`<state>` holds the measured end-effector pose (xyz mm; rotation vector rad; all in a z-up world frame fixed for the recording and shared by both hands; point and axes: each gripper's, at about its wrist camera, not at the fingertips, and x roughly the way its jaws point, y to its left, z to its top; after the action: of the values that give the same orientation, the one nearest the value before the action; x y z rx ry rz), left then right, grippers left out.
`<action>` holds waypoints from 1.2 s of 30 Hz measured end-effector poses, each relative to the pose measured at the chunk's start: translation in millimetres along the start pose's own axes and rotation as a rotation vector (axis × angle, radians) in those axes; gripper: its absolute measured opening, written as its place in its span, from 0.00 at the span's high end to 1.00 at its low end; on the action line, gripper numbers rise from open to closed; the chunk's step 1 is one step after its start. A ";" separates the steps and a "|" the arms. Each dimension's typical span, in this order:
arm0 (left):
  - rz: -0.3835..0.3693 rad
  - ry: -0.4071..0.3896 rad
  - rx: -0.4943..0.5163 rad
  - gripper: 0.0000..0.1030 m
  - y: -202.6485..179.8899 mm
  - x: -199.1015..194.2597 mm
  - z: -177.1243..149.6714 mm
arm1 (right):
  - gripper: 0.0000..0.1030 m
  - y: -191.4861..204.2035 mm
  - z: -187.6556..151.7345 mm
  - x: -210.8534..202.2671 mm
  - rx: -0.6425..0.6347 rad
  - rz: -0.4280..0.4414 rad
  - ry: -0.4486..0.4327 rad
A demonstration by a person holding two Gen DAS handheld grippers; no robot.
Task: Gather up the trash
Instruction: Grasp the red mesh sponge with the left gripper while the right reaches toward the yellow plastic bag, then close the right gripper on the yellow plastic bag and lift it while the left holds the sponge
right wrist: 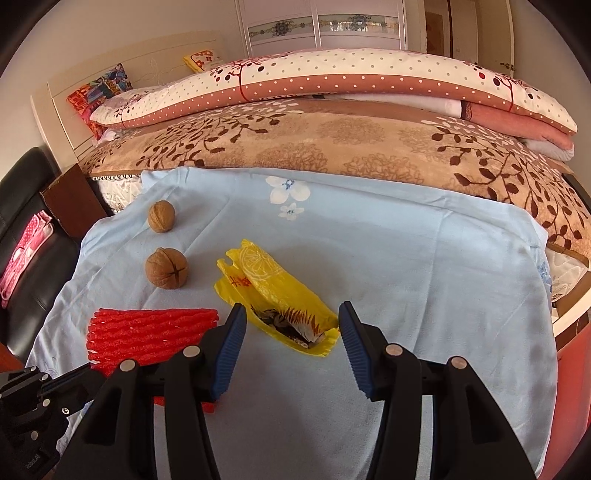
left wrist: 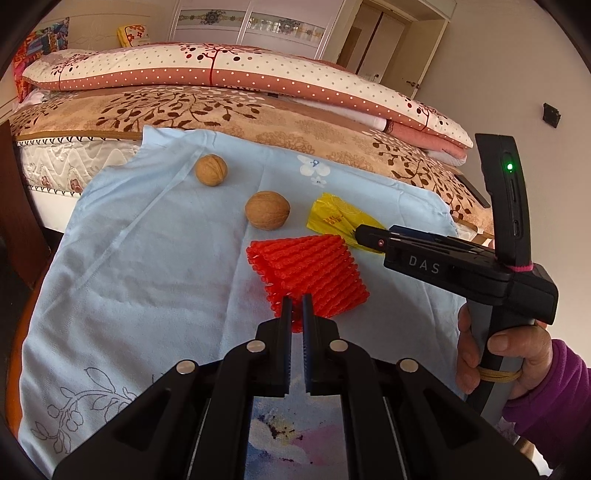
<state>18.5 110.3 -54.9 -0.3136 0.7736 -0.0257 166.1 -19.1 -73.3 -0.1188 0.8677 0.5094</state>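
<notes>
A red foam fruit net lies on the light blue cloth. My left gripper is shut on the net's near edge. A yellow plastic bag holding dark scraps lies to its right. My right gripper is open, its blue-padded fingers either side of the bag's near end, just above it. In the left wrist view the right gripper reaches over the yellow bag. Two walnuts rest on the cloth beyond the net. The net also shows in the right wrist view.
The cloth covers a small table against a bed with a brown leaf-patterned blanket and a folded dotted quilt. A black chair with a pink cloth stands at the left. A wardrobe is behind the bed.
</notes>
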 end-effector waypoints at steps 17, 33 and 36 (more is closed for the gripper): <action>0.001 -0.011 0.011 0.96 -6.3 -0.7 -0.8 | 0.94 -14.9 -17.9 -37.5 0.071 -0.024 -0.022; -0.032 -0.030 0.052 0.96 -27.9 -10.2 -5.8 | 0.94 -57.7 -66.1 -103.7 0.200 -0.148 -0.023; -0.036 -0.033 0.062 0.96 -32.4 -12.4 -8.3 | 0.94 -61.8 -75.6 -110.0 0.211 -0.157 -0.019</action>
<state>6.9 78.8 -42.7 -0.2681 0.7326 -0.0784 83.6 -137.7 -45.7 0.0112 0.8802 0.2702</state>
